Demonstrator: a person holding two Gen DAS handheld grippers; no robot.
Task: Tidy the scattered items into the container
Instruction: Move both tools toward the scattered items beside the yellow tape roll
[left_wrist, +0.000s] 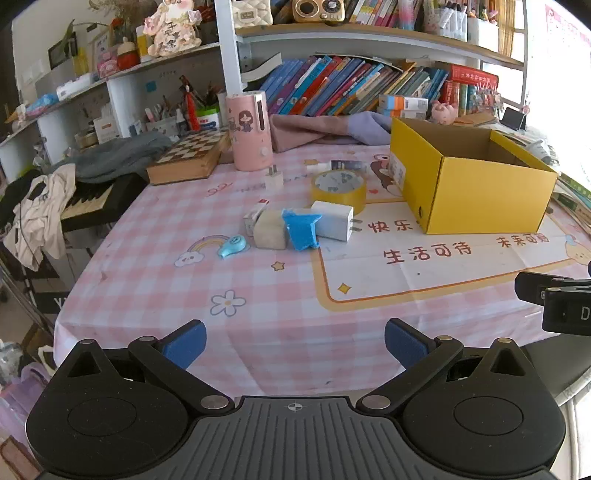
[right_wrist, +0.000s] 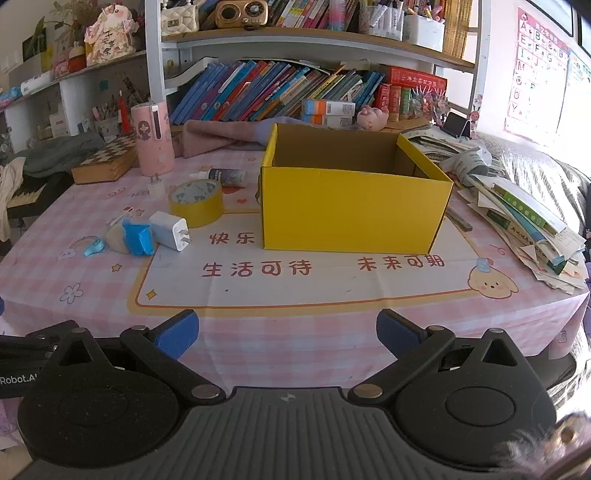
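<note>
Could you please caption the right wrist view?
Open right gripper faces empty yellow box, tape roll and charger.

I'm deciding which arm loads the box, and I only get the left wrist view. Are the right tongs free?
Observer: Yes. The right tongs are open with nothing between them, above the near table edge.
Operator: What's at the far right of the table?
Observer: A slumped pile of books and papers lies right of the yellow box.
Operator: Anything in the box?
Observer: The inner walls I can see are bare. The front wall hides the floor.
</note>
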